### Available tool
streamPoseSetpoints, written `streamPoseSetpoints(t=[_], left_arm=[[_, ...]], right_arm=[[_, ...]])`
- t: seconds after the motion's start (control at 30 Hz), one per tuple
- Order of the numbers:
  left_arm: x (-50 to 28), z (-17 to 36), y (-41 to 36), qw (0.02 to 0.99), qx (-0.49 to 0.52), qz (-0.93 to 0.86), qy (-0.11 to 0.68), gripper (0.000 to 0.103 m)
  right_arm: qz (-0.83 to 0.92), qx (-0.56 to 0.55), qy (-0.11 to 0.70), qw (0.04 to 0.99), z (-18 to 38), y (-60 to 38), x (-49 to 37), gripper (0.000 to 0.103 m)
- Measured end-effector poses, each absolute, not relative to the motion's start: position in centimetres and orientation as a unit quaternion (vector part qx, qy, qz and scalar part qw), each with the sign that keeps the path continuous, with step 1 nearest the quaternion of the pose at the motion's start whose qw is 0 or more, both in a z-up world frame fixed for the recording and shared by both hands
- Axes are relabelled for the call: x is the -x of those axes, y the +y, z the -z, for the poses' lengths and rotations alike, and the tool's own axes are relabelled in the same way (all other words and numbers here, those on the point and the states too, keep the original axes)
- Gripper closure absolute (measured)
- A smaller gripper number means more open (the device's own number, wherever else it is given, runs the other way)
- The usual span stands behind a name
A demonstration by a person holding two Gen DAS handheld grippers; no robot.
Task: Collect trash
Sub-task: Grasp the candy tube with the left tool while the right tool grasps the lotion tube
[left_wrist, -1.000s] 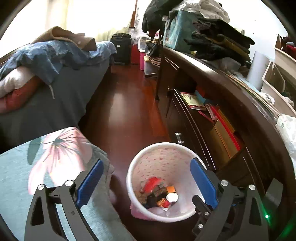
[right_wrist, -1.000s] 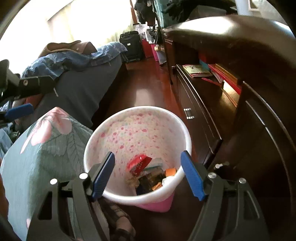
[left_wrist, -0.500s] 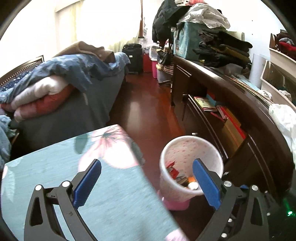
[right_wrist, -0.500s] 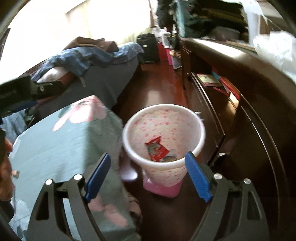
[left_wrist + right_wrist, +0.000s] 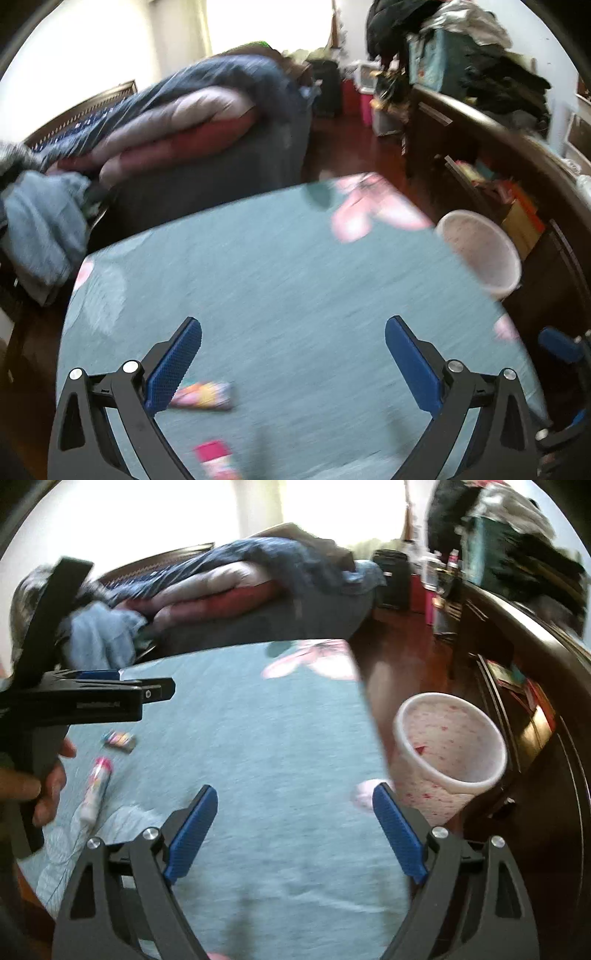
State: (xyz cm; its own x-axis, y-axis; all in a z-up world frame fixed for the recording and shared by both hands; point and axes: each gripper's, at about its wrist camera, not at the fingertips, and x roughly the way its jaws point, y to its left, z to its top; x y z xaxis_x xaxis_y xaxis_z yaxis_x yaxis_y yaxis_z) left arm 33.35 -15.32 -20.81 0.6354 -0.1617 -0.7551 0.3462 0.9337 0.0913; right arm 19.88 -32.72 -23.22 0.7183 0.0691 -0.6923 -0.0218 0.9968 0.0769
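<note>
Approach to the next piece of trash on the counter

Both sets of jaws were spread wide and empty above the teal-covered counter (image 5: 295, 277). A colourful wrapper (image 5: 201, 396) lay beside the left gripper (image 5: 293, 363), a pink tube (image 5: 96, 788) nearer still; the bin (image 5: 448, 746) stood off the right edge. The wrapper was best straddled squarely, then pinched low, while the right gripper (image 5: 295, 834) was kept clear.

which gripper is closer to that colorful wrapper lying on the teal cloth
Left. The left gripper hangs right over the colorful wrapper, its left jaw beside it. The right gripper is off to the wrapper's right, nearer the trash bin.
</note>
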Motion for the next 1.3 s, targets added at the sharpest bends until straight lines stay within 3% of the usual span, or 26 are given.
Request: streamPoseSetpoints(t=[0.27,0.73,1.03,1.23,1.3], left_arm=[[-35.6,25.1,-7.6,0.868,-0.107,0.180,0.450,0.004],[-34.7,26.8,-6.4,0.816,-0.099,0.341,0.456,0.004],[-34.1,26.8,-4.5,0.828,-0.042,0.289,0.479,0.004],[-34.0,27.2,-6.6,0.848,-0.128,0.218,0.466,0.026],[-33.8,26.9,-6.4,0.850,-0.130,0.219,0.461,0.046]], right_arm=[[-0.059,-0.002,0.383,0.922,22.8,-27.4,-20.0,0.016],[-0.070,0.023,0.401,0.913,23.1,-23.4,-20.0,0.016],[-0.090,0.021,0.399,0.912,22.7,-21.7,-19.2,0.016],[-0.099,0.023,0.398,0.912,22.7,-21.1,-18.5,0.016],[-0.098,0.019,0.401,0.911,22.9,-21.2,-18.5,0.016]])
